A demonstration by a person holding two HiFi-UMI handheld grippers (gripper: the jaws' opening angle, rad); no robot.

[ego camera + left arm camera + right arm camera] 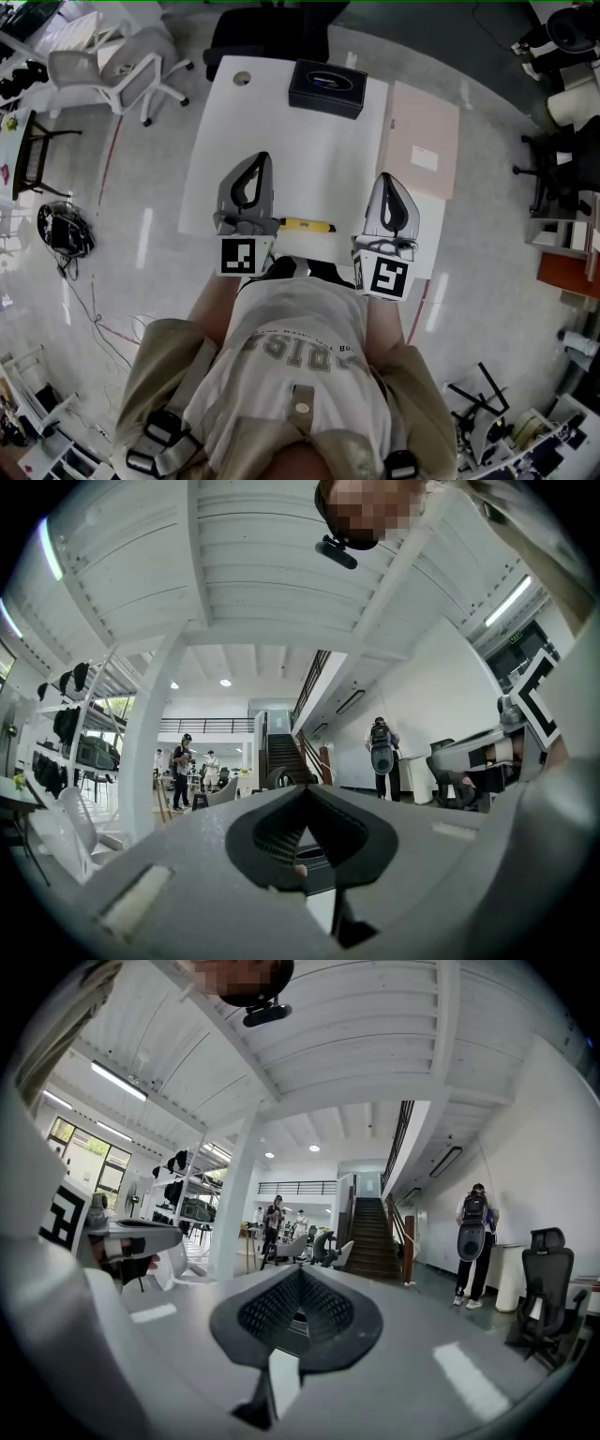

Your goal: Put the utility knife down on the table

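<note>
The yellow utility knife (307, 225) lies flat on the white table (300, 150) near its front edge, between my two grippers. My left gripper (257, 161) is held level just left of the knife, shut with nothing in it, and its tips meet in the left gripper view (305, 794). My right gripper (385, 179) is held level just right of the knife, also shut and empty, with its tips touching in the right gripper view (298, 1271). Neither gripper view shows the knife.
A black box (327, 87) stands at the table's back edge, with a black chair (267, 33) behind it. A pale pink board (420, 141) lies along the table's right side. White office chairs (112, 66) stand at the far left. People stand in the hall (473, 1241).
</note>
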